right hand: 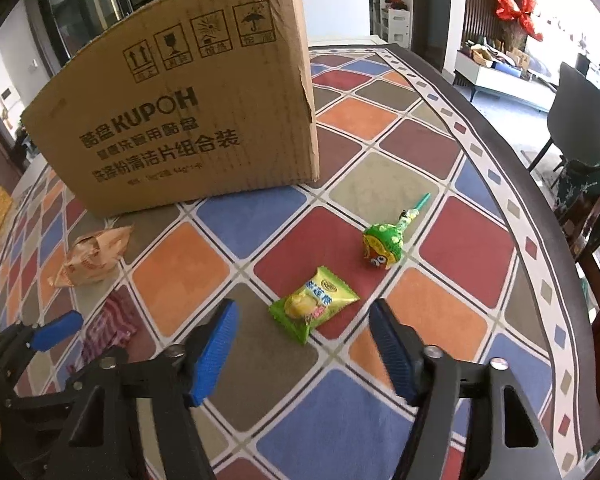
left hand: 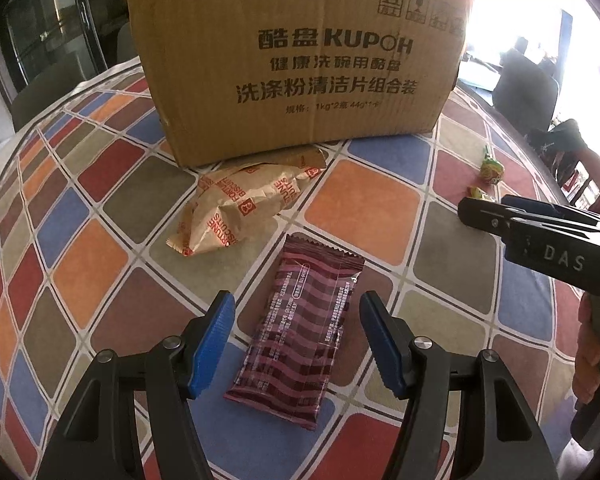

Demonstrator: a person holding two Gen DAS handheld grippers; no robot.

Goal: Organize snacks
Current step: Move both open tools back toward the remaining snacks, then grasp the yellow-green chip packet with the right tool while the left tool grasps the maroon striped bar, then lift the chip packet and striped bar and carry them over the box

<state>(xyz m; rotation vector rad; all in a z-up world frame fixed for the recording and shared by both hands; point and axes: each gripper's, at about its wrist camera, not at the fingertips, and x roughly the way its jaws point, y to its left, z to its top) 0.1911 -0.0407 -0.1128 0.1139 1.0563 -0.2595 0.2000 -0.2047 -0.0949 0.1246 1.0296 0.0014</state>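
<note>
Left tool (left hand: 298, 338) stands with its blue pads wide apart, straddling the dark red striped foil snack packet (left hand: 300, 328) that lies flat on the table (left hand: 360, 200); the pads do not touch the wrapper, so nothing is gripped. Right tool (right hand: 304, 344) is likewise wide and empty, poised just near of the small green and yellow candy sachet (right hand: 314, 304), with no contact visible.

Status of the work, judged from the layout: all visible snacks remain loose on the chequered tablecloth. The crumpled tan paper biscuit bag with red lettering (left hand: 240, 208) lies just near of the brown corrugated cardboard box (left hand: 300, 64), at its left end. The green wrapped lollipop with a green stick (right hand: 384, 244) lies to the right, beyond the sachet. Contents of the box cannot be seen from either view, so items already stowed cannot be confirmed.

Remaining, presumably: four items to be collected, probably into the box. Both tools appear positioned for a first grip on their respective packets.
</note>
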